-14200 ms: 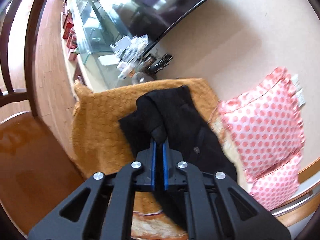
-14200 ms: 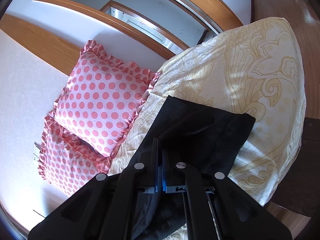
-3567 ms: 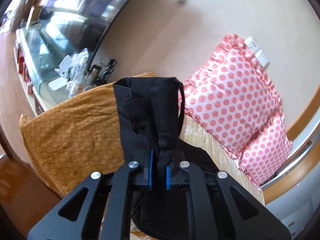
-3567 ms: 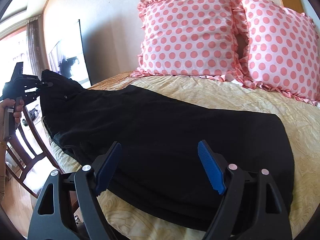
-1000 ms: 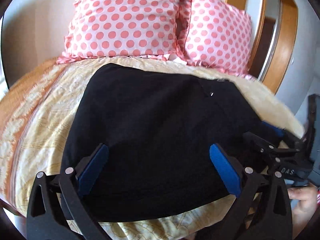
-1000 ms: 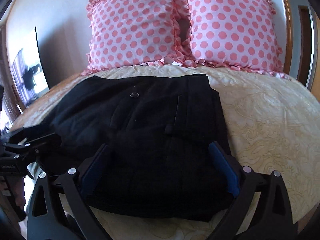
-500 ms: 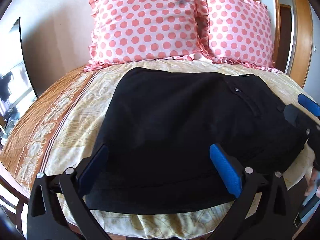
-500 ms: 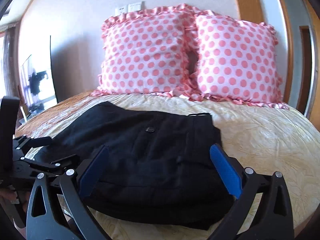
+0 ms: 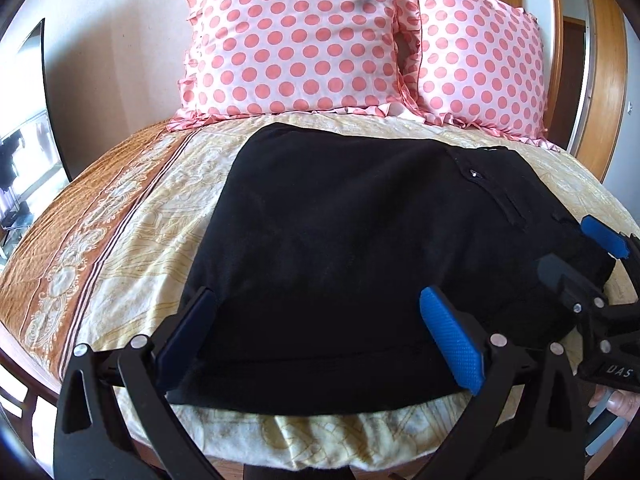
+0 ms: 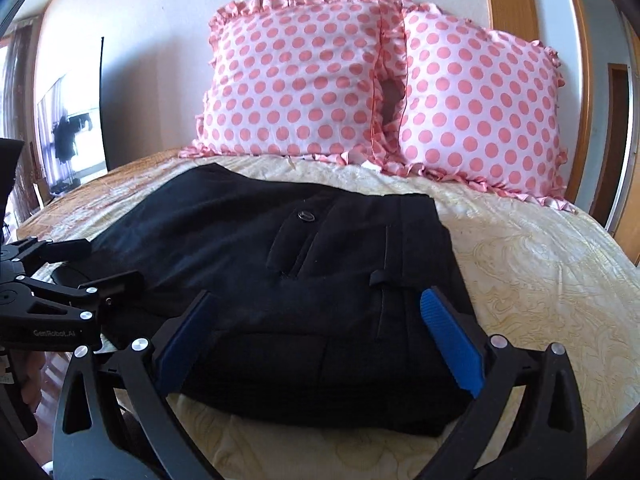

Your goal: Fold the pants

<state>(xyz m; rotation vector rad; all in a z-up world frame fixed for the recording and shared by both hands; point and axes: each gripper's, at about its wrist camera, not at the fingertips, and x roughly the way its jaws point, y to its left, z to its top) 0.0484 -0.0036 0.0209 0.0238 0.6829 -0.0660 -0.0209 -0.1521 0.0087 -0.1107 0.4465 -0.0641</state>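
Black pants (image 9: 360, 232) lie folded into a flat rectangle on the cream patterned bedspread (image 9: 132, 240). The button and waistband end (image 10: 400, 248) shows in the right wrist view. My left gripper (image 9: 320, 336) hovers open at the near edge of the pants, nothing between its blue pads. My right gripper (image 10: 320, 340) also stands open, just in front of the waistband end of the pants (image 10: 304, 280). Each gripper shows in the other's view: the right gripper (image 9: 580, 272) at the far right, the left gripper (image 10: 80, 280) at the far left.
Two pink polka-dot pillows (image 9: 304, 40) (image 10: 480, 104) lean against the wall behind the pants. A wooden door frame (image 9: 600, 80) stands at the right. A dark screen (image 10: 72, 120) is at the left. A person's fingers (image 9: 612, 400) show at the lower right.
Both grippers, shut on the pants earlier, have let go and stand open. The pants went from spread long to a folded stack. Over the last second both views drew back slightly.
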